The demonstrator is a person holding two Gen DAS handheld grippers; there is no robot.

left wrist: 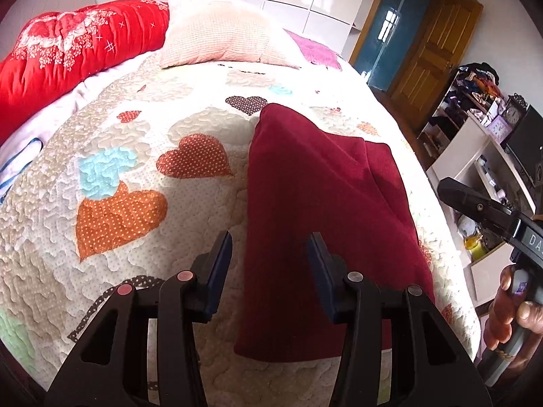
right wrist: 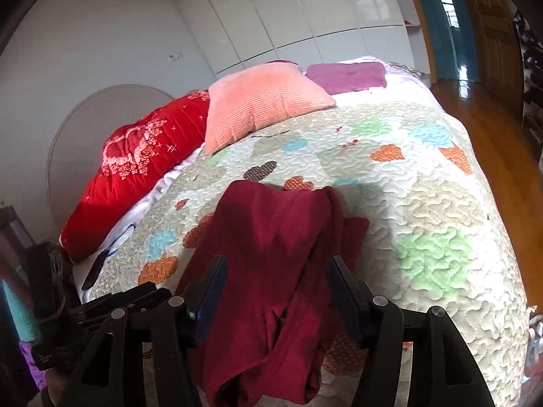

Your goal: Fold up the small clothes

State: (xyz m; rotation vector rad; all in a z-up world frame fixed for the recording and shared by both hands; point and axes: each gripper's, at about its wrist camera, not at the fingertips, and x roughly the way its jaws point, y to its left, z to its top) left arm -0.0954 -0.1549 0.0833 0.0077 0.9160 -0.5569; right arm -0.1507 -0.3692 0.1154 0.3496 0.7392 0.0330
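Both tongs I hold with jaws apart, gripping nothing. Left gripper [left wrist: 269,261] hovers over the heart-patterned quilt [left wrist: 112,176], at the near left edge of the dark red garment [left wrist: 325,203], which lies folded on the bed. Right gripper [right wrist: 276,288] hovers above the same garment's rumpled near end. Beyond lie a pink pillow [right wrist: 261,101] and red comforter [right wrist: 135,169].

My left wrist view looks down along its fingers, close over the heart-patterned quilted bedspread [left wrist: 142,156], facing the headboard end. My right wrist view sits slightly higher and further back. Both share the dark red fleece garment [left wrist: 315,203] [right wrist: 271,254] at centre and the ribbed peach pillow [left wrist: 220,37] [right wrist: 261,101] above.
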